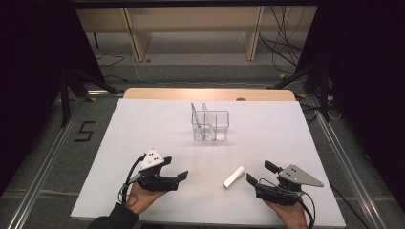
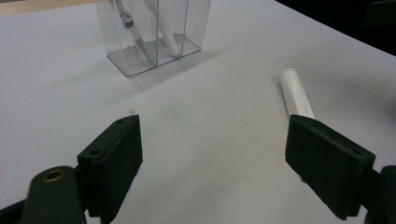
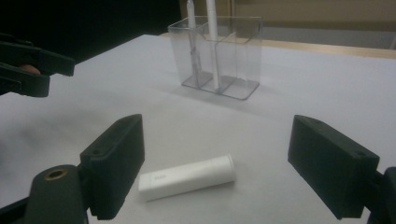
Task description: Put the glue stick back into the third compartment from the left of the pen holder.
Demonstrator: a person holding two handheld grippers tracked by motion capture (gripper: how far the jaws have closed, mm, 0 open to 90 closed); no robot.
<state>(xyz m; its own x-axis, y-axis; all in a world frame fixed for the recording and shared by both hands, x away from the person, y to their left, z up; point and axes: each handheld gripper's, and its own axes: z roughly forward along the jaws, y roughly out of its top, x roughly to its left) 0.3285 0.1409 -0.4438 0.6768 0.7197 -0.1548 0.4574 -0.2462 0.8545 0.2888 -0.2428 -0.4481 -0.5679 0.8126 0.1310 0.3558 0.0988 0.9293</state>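
A short white tube (image 1: 233, 176) lies flat on the white sheet, near the front and right of centre. My right gripper (image 1: 261, 173) is open just to its right and points at it. In the right gripper view the tube (image 3: 187, 177) lies low between the wide jaws (image 3: 217, 123), touching neither. My left gripper (image 1: 175, 168) is open at the front left with nothing in it. In its own view (image 2: 215, 126) the tube (image 2: 295, 95) lies just beyond the right jaw. A clear compartmented holder (image 1: 210, 125) stands mid-table with two pens (image 1: 195, 114) upright inside.
The white sheet (image 1: 143, 138) covers most of the table; a wooden edge (image 1: 210, 94) shows at the back. Open sheet lies between the holder (image 3: 219, 56) and both grippers. Cables and a wooden shelf frame (image 1: 253, 33) are on the floor beyond.
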